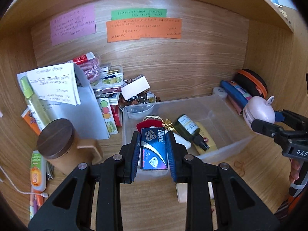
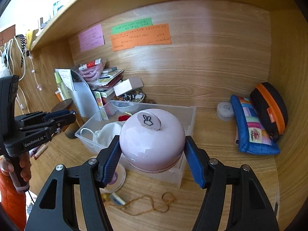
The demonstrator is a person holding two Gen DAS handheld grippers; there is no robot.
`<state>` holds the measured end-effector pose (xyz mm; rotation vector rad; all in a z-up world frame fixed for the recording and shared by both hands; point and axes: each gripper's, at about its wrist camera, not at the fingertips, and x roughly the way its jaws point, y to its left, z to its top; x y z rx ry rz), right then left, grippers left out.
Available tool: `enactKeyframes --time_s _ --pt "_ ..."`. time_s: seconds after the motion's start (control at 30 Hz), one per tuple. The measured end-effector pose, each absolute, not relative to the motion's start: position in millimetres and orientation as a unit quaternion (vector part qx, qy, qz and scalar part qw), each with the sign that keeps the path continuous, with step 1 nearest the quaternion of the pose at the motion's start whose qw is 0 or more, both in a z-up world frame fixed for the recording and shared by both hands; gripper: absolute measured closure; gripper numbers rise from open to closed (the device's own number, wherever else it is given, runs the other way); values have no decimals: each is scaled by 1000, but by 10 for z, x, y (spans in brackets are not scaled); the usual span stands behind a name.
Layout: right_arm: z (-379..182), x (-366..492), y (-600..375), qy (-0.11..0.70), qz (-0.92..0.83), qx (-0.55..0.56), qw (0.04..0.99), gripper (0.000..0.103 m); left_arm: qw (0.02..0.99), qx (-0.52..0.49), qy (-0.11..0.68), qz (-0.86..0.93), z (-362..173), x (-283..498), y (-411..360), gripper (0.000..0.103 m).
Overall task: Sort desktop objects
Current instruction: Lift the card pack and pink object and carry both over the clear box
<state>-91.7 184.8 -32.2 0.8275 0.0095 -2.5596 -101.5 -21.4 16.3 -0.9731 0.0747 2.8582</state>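
My left gripper (image 1: 153, 150) is shut on a small blue "Max" razor-blade box (image 1: 153, 148), held above the near left end of a clear plastic bin (image 1: 221, 104). The bin holds a dark green bottle (image 1: 189, 130), a yellow item (image 1: 205, 138), a red felt piece and a gold bow. My right gripper (image 2: 152, 152) is shut on a pink apple-shaped gadget (image 2: 152, 140) with a rabbit-hand tag, held above the bin's near right corner (image 2: 190, 111). The gadget also shows at the right of the left wrist view (image 1: 259, 111).
A wooden jar with dark lid (image 1: 55, 138), file holder with papers (image 1: 77, 100), stacked cards and a bowl of trinkets (image 1: 138, 100) crowd the left. Blue patchwork pouch (image 2: 252, 129), black-orange case (image 2: 269, 107) and small round tin (image 2: 225, 110) lie right. String (image 2: 146, 204) lies in front.
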Motion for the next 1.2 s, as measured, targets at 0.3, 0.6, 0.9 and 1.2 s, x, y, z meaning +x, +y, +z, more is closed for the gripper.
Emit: enactKeyframes --time_s 0.3,0.6,0.9,1.2 --pt "-433 -1291 1720 20 -919 323 225 42 65 -342 21 937 22 -1412 -220 77" --pt "-632 -1613 1588 30 -908 350 229 42 67 -373 25 925 -243 -1809 -217 77" --pt "-824 -1842 1485 36 -900 375 221 42 73 -389 20 918 -365 -2064 -198 77" --pt "-904 -1988 1379 64 -894 390 210 42 78 -408 33 909 -527 -2168 -128 77"
